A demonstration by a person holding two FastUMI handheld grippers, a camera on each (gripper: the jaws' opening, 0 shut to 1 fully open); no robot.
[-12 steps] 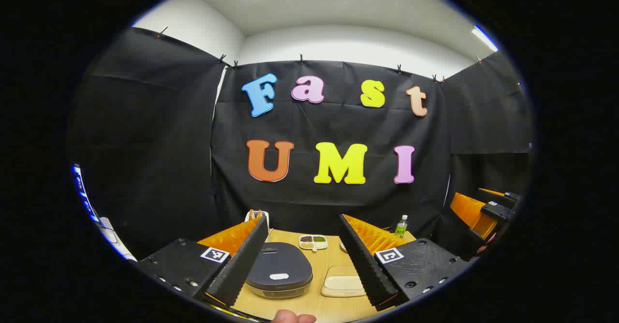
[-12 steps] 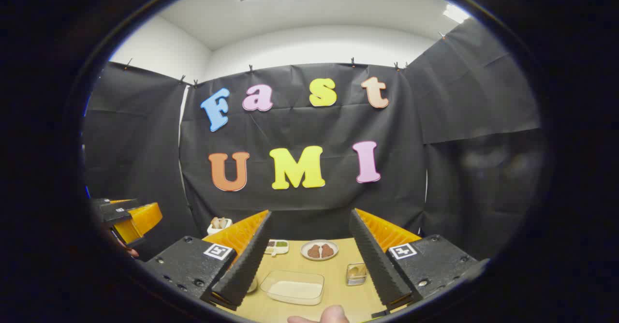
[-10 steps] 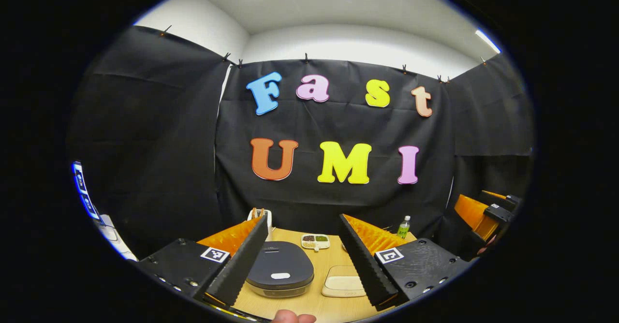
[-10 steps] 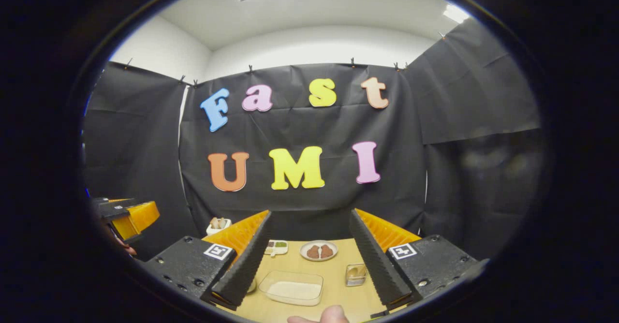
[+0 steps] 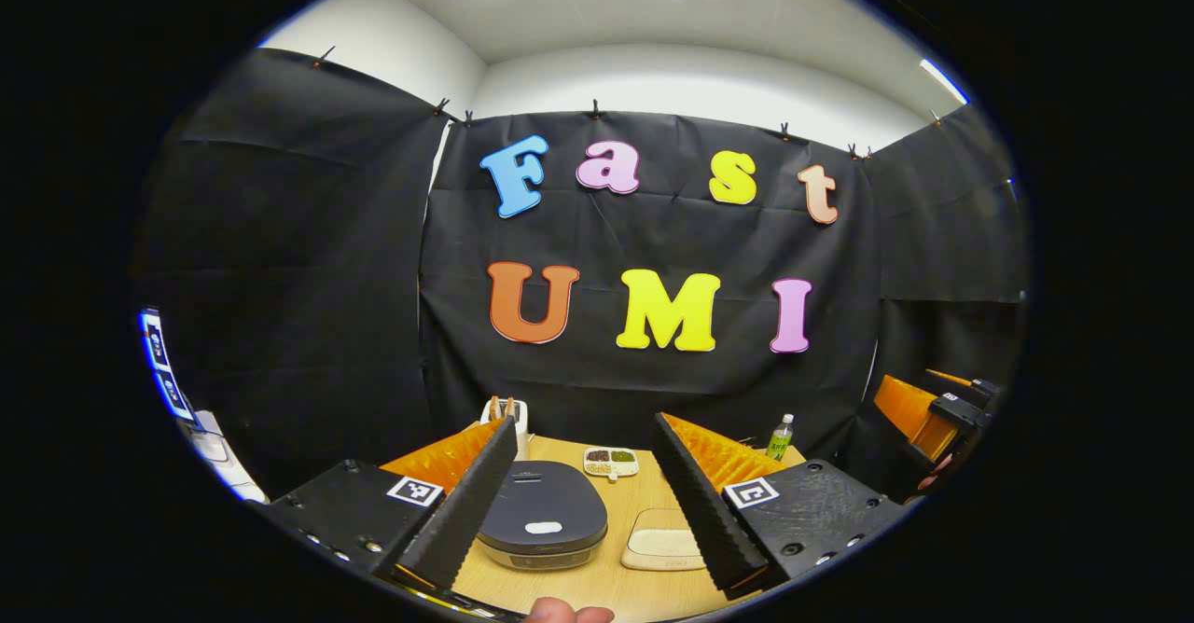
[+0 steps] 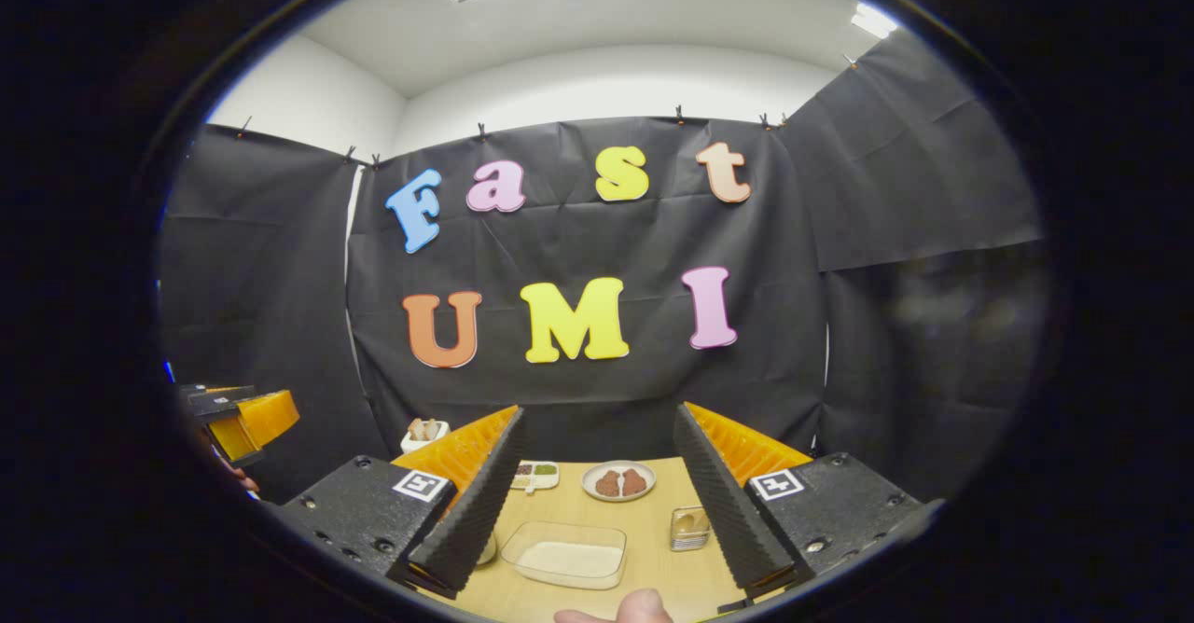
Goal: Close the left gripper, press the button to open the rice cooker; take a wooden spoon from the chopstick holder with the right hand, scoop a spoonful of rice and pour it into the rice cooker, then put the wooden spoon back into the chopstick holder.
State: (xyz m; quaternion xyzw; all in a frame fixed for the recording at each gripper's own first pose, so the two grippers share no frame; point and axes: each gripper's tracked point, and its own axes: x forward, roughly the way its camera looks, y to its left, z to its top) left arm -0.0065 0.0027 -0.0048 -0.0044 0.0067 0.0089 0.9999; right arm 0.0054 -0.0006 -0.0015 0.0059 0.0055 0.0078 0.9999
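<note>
The left claw [image 5: 583, 502] is hanging released above the desk [image 5: 644, 497], its jaws spread wide and gripping nothing. Between them the cooker [image 5: 543, 528] is sitting shut, its pale button [image 5: 543, 528] facing up. Behind it the holder [image 5: 509, 414] is standing with wooden handles poking out. The right claw [image 6: 597, 502] is also hanging released, and the rice tray [image 6: 564, 555] is lying on the desk between its jaws. A square coded tag [image 5: 752, 491] is marking each claw; no writing on the goods can be read.
</note>
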